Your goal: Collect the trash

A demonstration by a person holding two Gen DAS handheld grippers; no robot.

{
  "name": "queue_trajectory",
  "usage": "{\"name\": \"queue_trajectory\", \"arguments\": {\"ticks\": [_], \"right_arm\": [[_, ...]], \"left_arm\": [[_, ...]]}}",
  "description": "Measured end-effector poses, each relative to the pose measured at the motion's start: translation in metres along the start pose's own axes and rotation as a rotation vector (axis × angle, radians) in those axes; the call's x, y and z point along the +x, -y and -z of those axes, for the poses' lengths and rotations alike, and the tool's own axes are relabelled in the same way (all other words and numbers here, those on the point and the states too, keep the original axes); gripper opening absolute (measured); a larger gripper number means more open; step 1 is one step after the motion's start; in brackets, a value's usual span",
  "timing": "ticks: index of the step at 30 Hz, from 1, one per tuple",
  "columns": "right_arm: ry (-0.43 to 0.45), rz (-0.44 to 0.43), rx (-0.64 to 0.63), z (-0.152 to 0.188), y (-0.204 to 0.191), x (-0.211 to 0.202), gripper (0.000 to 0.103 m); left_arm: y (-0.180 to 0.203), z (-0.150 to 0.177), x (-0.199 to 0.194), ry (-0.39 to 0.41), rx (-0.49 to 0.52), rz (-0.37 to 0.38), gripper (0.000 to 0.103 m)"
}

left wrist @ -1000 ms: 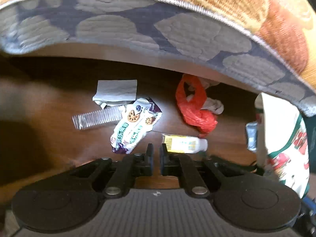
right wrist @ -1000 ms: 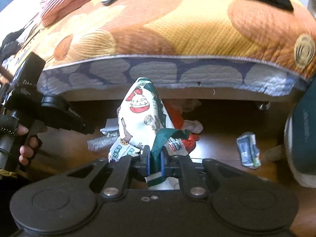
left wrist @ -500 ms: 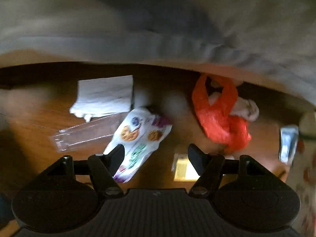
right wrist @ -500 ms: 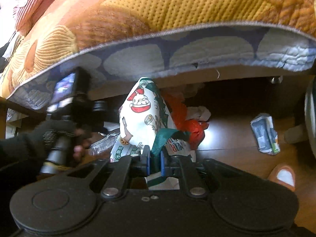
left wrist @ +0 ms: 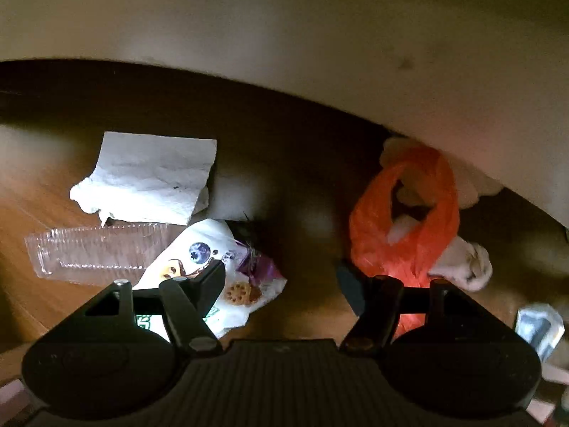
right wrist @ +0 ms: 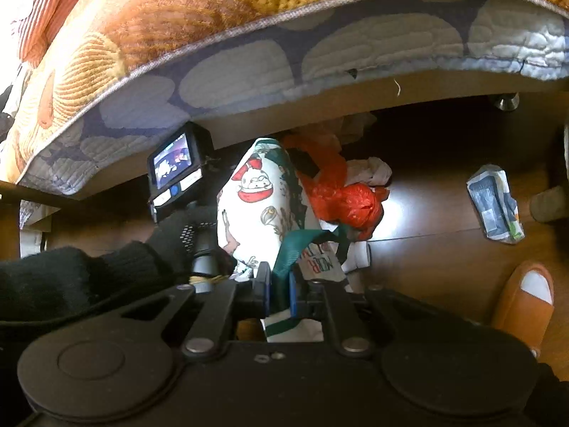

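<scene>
Reaching step: left of the orange bag (left wrist: 409,227) lie tissue (left wrist: 149,178), clear tray (left wrist: 96,252) and snack wrapper (left wrist: 227,277) on the floor; left tongs (left wrist: 281,277), just opened wide, hover empty. Next, settle over one piece. Right tongs (right wrist: 279,293) pinch the printed sack (right wrist: 259,206)'s strap

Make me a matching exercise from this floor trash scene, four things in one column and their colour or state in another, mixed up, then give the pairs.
1 plastic bag
2 paper napkin
3 plastic tray
4 right gripper

A clear, ribbed
B orange
C shut on the printed bag's green handle
D white, crumpled

Pairs: 1-B, 2-D, 3-A, 4-C
</scene>
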State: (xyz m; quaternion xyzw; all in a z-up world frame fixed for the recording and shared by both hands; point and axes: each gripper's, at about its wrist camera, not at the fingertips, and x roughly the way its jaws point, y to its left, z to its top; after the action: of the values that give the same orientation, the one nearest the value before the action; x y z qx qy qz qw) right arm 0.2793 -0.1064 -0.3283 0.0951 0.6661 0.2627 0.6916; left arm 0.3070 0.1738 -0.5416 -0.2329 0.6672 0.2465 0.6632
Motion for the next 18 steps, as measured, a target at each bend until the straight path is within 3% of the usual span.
{"name": "queue_trajectory", "arguments": {"ticks": [1,5,7,9,18], "right_arm": [[-0.002,-0.001,0.005,-0.001,0.0,0.0,0.01],[-0.012,-0.003,0.012,0.0,0.0,0.004,0.01],[-0.014,-0.002,0.015,0.001,0.001,0.006,0.01],[-0.016,0.004,0.017,0.001,0.001,0.007,0.01],[0.017,0.033,0.031,0.0,0.0,0.007,0.01]], "left_arm": [[-0.001,0.0,0.004,-0.003,-0.016,-0.014,0.059],[-0.004,-0.001,0.016,-0.01,-0.065,-0.024,0.051],[-0.005,-0.002,0.021,-0.014,-0.068,-0.028,0.037],[-0.008,-0.002,0.027,-0.032,-0.084,-0.023,0.03],[-0.015,0.007,0.02,-0.048,-0.102,-0.016,0.026]]}}
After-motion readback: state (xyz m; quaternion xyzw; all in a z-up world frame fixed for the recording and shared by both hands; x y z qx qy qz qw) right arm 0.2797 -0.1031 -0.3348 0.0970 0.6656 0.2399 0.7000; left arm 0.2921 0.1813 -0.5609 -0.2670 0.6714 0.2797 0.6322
